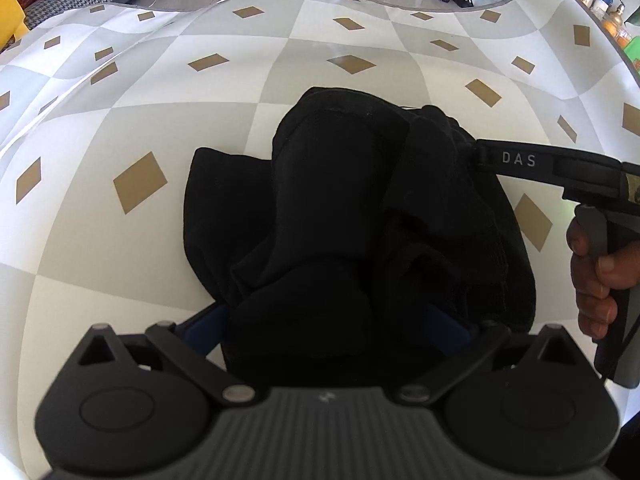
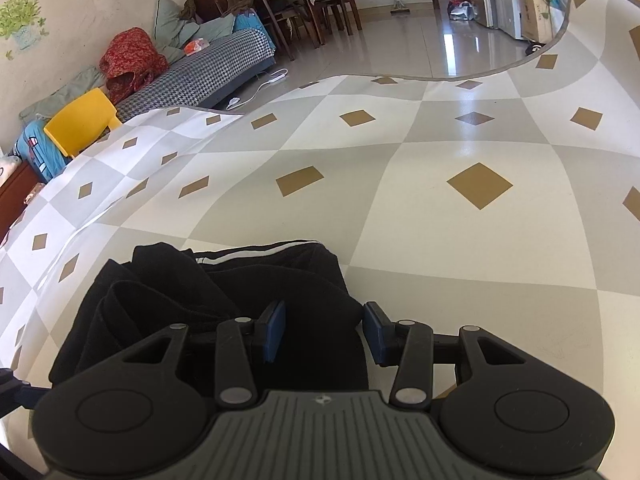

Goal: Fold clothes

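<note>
A black garment lies bunched on the checked tablecloth. One thick fold of it rises between the blue pads of my left gripper, which is shut on it. My right gripper, held by a hand, comes in from the right with its tip at the garment's right edge. In the right wrist view the garment, with white stripes along its far edge, fills the gap between the blue pads of my right gripper, which grips that edge.
The tablecloth stretches far ahead and to both sides of the garment, ending at a curved far edge. Beyond it are a tiled floor, a sofa, a yellow chair and dining chairs. Jars stand at the far right.
</note>
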